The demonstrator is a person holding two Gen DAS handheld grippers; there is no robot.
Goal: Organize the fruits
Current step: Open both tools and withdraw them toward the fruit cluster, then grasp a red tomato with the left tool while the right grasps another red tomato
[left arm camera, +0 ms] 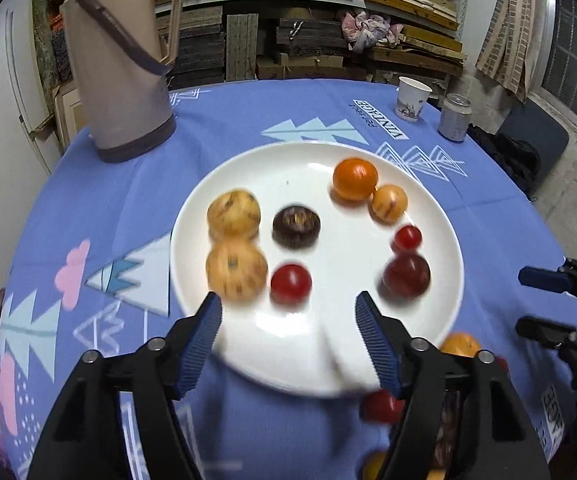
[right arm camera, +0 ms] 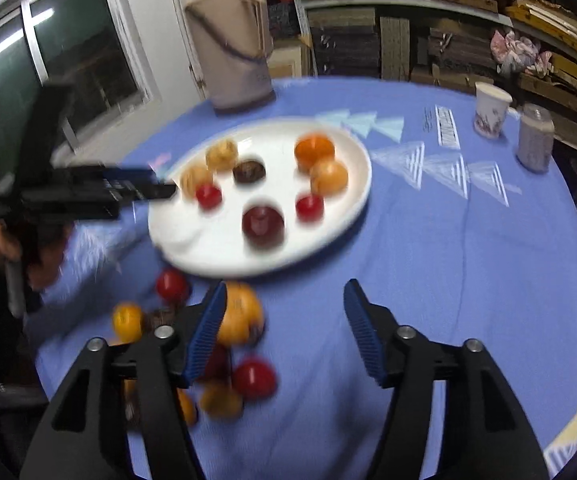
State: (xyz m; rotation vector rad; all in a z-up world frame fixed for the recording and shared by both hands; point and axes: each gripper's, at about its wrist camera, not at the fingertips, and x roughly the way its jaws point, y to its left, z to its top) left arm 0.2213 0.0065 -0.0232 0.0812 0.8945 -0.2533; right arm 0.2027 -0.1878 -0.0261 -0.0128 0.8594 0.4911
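Blur smears the loose fruit (right arm camera: 240,316) near the plate (left arm camera: 248,360), perhaps oranges. Both the left gripper (left arm camera: 288,316) and right gripper (right arm camera: 284,308) gape wide, empty, at the plate's near rim.

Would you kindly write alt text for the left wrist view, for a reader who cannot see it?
The open left gripper hovers empty over the near rim of a white plate holding eight small fruits, on a blue patterned tablecloth. A beige thermos jug stands behind at left, a paper cup and can at right.
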